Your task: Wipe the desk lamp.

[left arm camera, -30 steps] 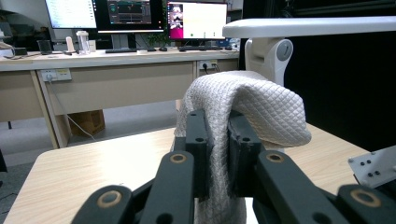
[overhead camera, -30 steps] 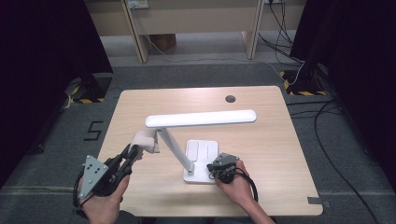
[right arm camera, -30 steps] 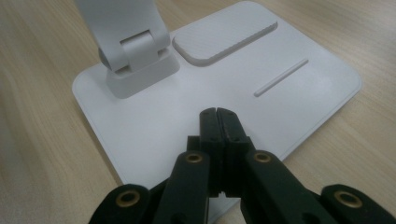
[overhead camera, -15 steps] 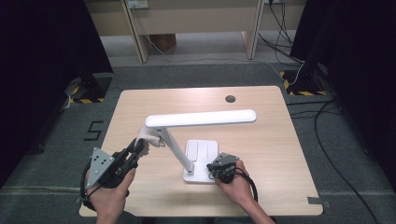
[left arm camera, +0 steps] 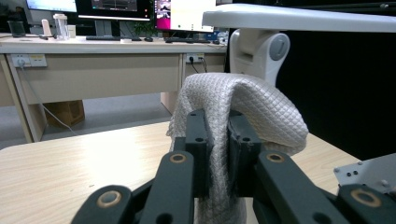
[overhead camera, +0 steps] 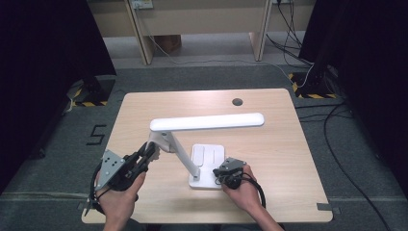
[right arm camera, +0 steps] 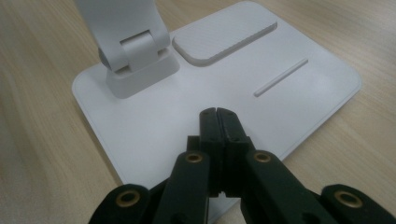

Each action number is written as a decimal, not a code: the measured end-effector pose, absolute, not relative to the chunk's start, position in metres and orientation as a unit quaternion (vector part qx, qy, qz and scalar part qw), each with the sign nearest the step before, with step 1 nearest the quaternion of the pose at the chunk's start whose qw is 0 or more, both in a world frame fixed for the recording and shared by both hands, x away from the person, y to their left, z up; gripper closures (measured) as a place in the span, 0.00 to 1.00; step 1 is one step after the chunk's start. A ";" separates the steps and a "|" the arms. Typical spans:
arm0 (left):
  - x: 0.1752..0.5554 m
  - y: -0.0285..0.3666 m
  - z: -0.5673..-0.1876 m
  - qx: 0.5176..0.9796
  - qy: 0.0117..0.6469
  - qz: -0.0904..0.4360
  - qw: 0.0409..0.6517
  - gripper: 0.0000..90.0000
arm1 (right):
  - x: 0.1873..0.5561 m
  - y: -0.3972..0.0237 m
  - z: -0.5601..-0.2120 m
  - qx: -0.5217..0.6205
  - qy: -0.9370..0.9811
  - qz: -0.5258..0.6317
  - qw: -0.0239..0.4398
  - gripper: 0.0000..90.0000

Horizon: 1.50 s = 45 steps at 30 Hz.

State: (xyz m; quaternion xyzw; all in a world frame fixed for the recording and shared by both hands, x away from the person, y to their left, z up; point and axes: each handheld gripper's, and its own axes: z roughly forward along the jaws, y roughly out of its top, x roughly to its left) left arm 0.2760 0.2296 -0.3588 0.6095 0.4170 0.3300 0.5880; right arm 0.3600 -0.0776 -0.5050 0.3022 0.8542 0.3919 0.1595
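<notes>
A white desk lamp (overhead camera: pixel 207 121) stands mid-table on a flat base (overhead camera: pixel 208 156), its long head level above a slanted arm. My left gripper (overhead camera: pixel 148 151) is shut on a white quilted cloth (left arm camera: pixel 247 107), which is folded over the fingertips. It holds the cloth just in front of the lamp's upper joint (left arm camera: pixel 261 51). My right gripper (right arm camera: pixel 217 114) is shut with nothing between its fingers, and its tips rest on the lamp base (right arm camera: pixel 154 116) near the front edge. In the high view the right gripper (overhead camera: pixel 220 173) sits at the base's near right corner.
The wooden table (overhead camera: pixel 288 159) has a round cable hole (overhead camera: pixel 237 101) at the back. The base carries a raised pad (right arm camera: pixel 224 32) and a thin slot (right arm camera: pixel 280 77). Desks and cables lie on the floor beyond the table.
My left gripper has moved forward and right with the cloth, closing in on the lamp's upper joint. The right gripper has stayed on the base.
</notes>
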 end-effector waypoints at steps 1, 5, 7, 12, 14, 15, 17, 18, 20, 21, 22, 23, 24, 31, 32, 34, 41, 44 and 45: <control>0.276 0.230 -0.359 0.608 0.418 0.330 0.589 0.90 | 0.360 -0.078 -0.505 0.302 0.854 0.392 0.159 1.00; 0.276 0.230 -0.364 0.604 0.424 0.317 0.596 0.90 | 0.360 -0.078 -0.505 0.303 0.854 0.392 0.159 1.00; 0.276 0.227 -0.366 0.607 0.424 0.312 0.595 0.90 | 0.360 -0.078 -0.505 0.303 0.854 0.392 0.159 1.00; 0.277 0.225 -0.367 0.610 0.421 0.309 0.596 0.90 | 0.360 -0.077 -0.505 0.304 0.854 0.392 0.158 1.00; 0.278 0.225 -0.368 0.610 0.421 0.308 0.596 0.90 | 0.360 -0.077 -0.505 0.304 0.854 0.392 0.158 1.00; 0.279 0.225 -0.368 0.610 0.422 0.308 0.596 0.90 | 0.360 -0.077 -0.505 0.304 0.854 0.392 0.158 1.00; 0.280 0.224 -0.368 0.611 0.421 0.308 0.596 0.90 | 0.360 -0.077 -0.505 0.304 0.854 0.391 0.158 1.00; 0.280 0.223 -0.368 0.612 0.420 0.307 0.595 0.90 | 0.360 -0.077 -0.505 0.304 0.854 0.392 0.158 1.00; 0.280 0.222 -0.369 0.615 0.419 0.306 0.595 0.90 | 0.360 -0.077 -0.505 0.304 0.854 0.391 0.158 1.00; 0.281 0.222 -0.369 0.615 0.418 0.306 0.595 0.90 | 0.360 -0.077 -0.505 0.305 0.854 0.391 0.158 1.00; 0.281 0.221 -0.369 0.615 0.418 0.306 0.595 0.90 | 0.360 -0.077 -0.505 0.304 0.854 0.391 0.158 1.00; 0.281 0.221 -0.369 0.616 0.416 0.306 0.595 0.90 | 0.360 -0.077 -0.505 0.304 0.854 0.391 0.158 1.00; 0.281 0.221 -0.369 0.616 0.416 0.306 0.595 0.90 | 0.360 -0.077 -0.505 0.304 0.854 0.391 0.158 1.00; 0.281 0.219 -0.372 0.620 0.412 0.305 0.594 0.90 | 0.360 -0.077 -0.505 0.304 0.854 0.391 0.158 1.00; 0.281 0.219 -0.373 0.621 0.411 0.305 0.595 0.90 | 0.360 -0.077 -0.505 0.305 0.854 0.391 0.157 1.00; 0.281 0.219 -0.374 0.622 0.410 0.305 0.594 0.90 | 0.360 -0.077 -0.505 0.304 0.854 0.391 0.158 1.00; 0.282 0.217 -0.380 0.628 0.410 0.299 0.590 0.90 | 0.360 -0.077 -0.505 0.305 0.854 0.391 0.157 1.00; 0.282 0.216 -0.382 0.631 0.410 0.297 0.588 0.90 | 0.360 -0.077 -0.505 0.305 0.854 0.391 0.157 1.00; 0.282 0.215 -0.382 0.631 0.410 0.297 0.588 0.90 | 0.360 -0.077 -0.505 0.305 0.854 0.391 0.157 1.00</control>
